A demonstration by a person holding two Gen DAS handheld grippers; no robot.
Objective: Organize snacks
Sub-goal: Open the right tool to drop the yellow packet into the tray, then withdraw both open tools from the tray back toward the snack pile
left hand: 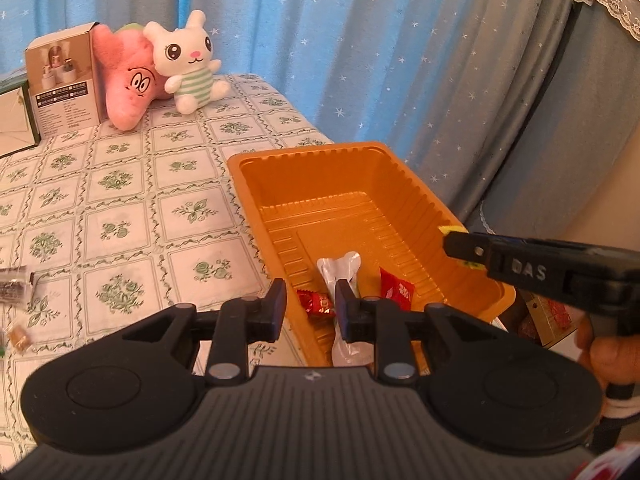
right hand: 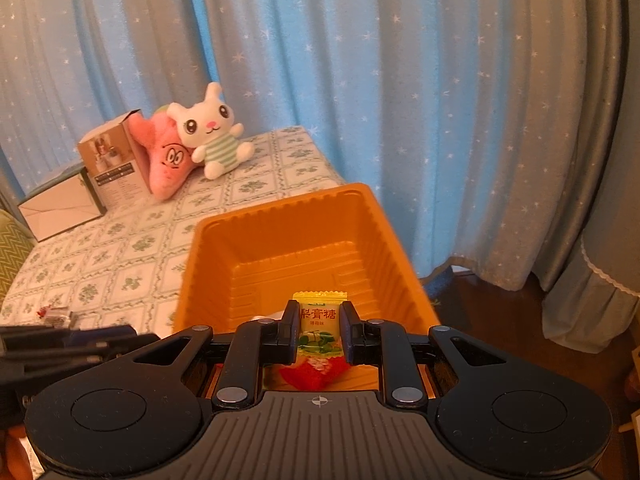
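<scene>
An orange plastic tray (left hand: 280,168) sits at the table's right edge; it also shows in the right wrist view (right hand: 280,216). In it lie a white bone-shaped packet (left hand: 344,272) and two red candies (left hand: 316,302) (left hand: 396,290). My left gripper (left hand: 310,306) is open and empty over the tray's near left rim. My right gripper (right hand: 320,326) is shut on a yellow-green candy (right hand: 320,328) and holds it above the tray's near end, over a red candy (right hand: 310,372). In the left wrist view the right gripper (left hand: 456,242) reaches in from the right with the yellow wrapper's tip (left hand: 450,230) showing.
A white bunny plush (left hand: 188,60), a pink star plush (left hand: 128,76) and a cardboard box (left hand: 60,84) stand at the table's far left. Loose snacks (left hand: 14,288) and a small gold candy (left hand: 20,338) lie at the left edge. Starred curtains (left hand: 360,40) hang behind.
</scene>
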